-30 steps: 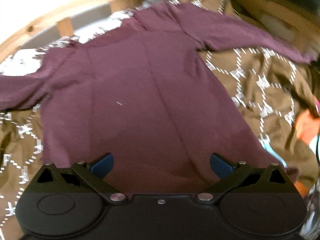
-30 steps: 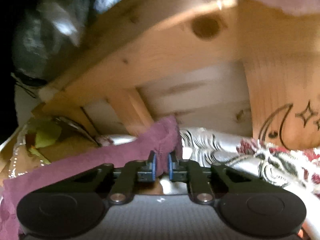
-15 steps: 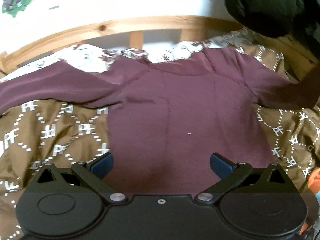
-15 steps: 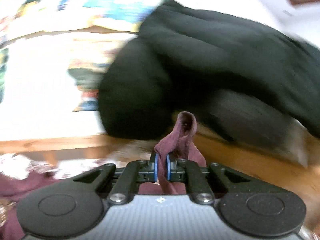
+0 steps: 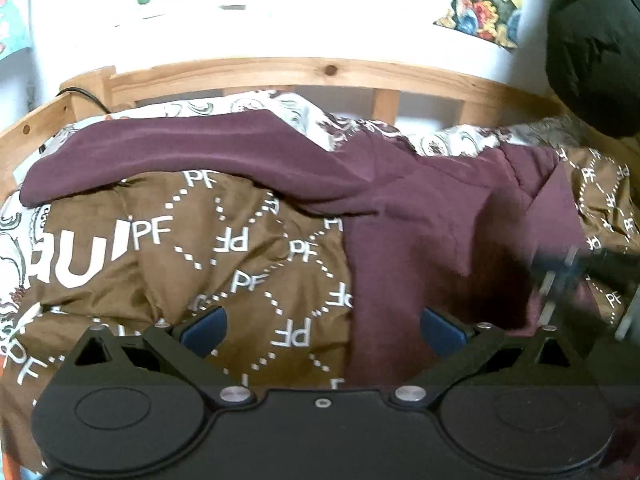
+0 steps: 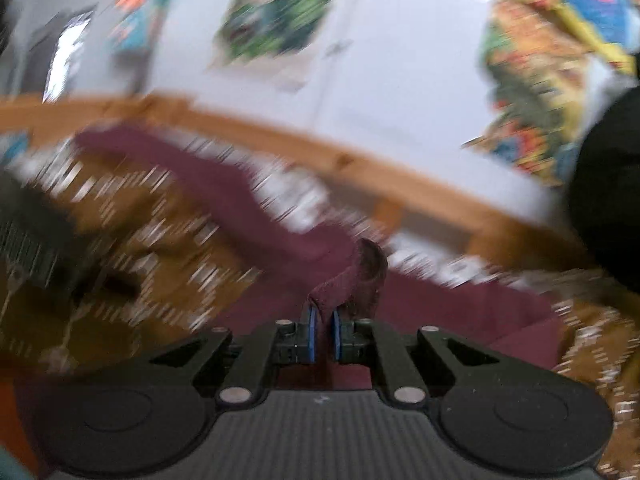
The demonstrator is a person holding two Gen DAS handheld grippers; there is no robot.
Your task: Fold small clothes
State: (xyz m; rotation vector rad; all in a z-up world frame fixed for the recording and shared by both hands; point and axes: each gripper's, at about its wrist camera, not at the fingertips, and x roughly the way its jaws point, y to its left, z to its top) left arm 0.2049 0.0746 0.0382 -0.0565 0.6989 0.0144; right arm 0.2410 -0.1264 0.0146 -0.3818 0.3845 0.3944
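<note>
A maroon long-sleeved shirt [image 5: 420, 216] lies on a brown patterned blanket [image 5: 240, 252]. Its left sleeve [image 5: 180, 160] stretches out to the left; its right sleeve is folded over the body. My left gripper [image 5: 322, 326] hangs open above the shirt's lower left edge, nothing between its blue pads. In the blurred right wrist view my right gripper [image 6: 323, 334] is shut on the maroon sleeve cuff [image 6: 352, 276], which bunches up above the pads, with the shirt [image 6: 460, 300] spread behind it. The right gripper shows as a dark blur [image 5: 592, 276] at the right in the left wrist view.
A wooden bed rail [image 5: 280, 72] runs along the far side, with a white wall and colourful posters [image 5: 480, 4] behind. A black garment [image 5: 592, 48] hangs at the upper right. White patterned bedding [image 5: 288, 108] lies under the shirt's top.
My right gripper has carried the cuff across, folding the right sleeve over the shirt's body. My left gripper has shifted left, from over the shirt's middle to its left edge, staying open.
</note>
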